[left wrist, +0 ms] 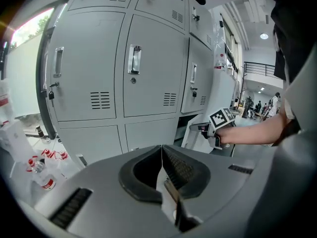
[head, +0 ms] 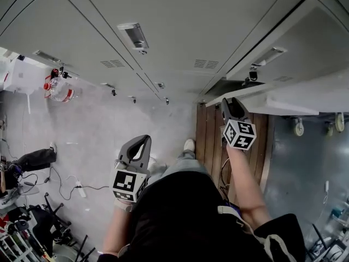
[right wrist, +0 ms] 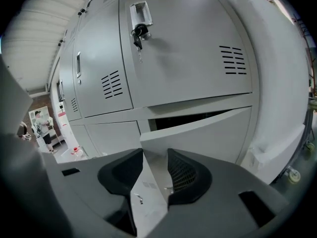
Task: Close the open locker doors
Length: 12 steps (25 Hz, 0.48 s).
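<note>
- The bank of grey lockers fills the top of the head view. The left gripper view shows the handles and vent slits straight on, with the doors there lying flush
- One low open door swings out at the right end of the bank, above a strip of wooden boards. Only the right gripper view shows the dark gap behind the door's top edge
- The head view cuts the door off at its right border, and the person's dark torso covers the floor at the lower middle
- The right gripper is held at the door's free edge, with its jaws standing apart and the door's near corner between them. No view shows whether either pad touches the metal
- The left gripper hangs lower and well away from the lockers. Its jaws meet at the tips with nothing in them
- The left gripper view alone shows the other hand from the side, reaching toward the open door
- Clear bottles with red caps sit on the floor at the far left
- A key hangs in the lock above the open door, seen only in the right gripper view
</note>
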Motion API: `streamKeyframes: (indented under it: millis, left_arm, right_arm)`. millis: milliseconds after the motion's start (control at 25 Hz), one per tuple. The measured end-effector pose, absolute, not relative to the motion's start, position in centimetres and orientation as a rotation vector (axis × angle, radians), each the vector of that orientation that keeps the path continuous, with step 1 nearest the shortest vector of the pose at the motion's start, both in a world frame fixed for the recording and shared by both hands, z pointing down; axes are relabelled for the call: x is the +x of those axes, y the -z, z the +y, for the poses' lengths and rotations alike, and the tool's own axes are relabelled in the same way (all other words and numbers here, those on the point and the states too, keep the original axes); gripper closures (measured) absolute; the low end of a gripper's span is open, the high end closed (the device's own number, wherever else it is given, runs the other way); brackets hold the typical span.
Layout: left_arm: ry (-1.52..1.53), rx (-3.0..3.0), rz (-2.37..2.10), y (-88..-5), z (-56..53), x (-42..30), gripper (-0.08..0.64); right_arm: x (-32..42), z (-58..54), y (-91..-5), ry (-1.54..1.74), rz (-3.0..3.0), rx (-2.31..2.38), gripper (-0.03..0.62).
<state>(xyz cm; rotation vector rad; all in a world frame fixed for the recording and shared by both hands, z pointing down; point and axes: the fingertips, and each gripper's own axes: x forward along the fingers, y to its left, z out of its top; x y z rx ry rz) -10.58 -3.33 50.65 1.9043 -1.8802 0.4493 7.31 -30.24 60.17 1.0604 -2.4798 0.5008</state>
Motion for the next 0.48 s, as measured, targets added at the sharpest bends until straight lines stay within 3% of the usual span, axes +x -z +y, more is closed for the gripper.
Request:
streamKeyframes:
  millis: [480]
  left_arm:
    - [-0.427, 1.787, -1.971, -50.9, -3.8, -12.9, 0.538]
  right_arm:
    - [3.2, -35.2, -60.4, -0.446, -2.505, 1.007, 0.416]
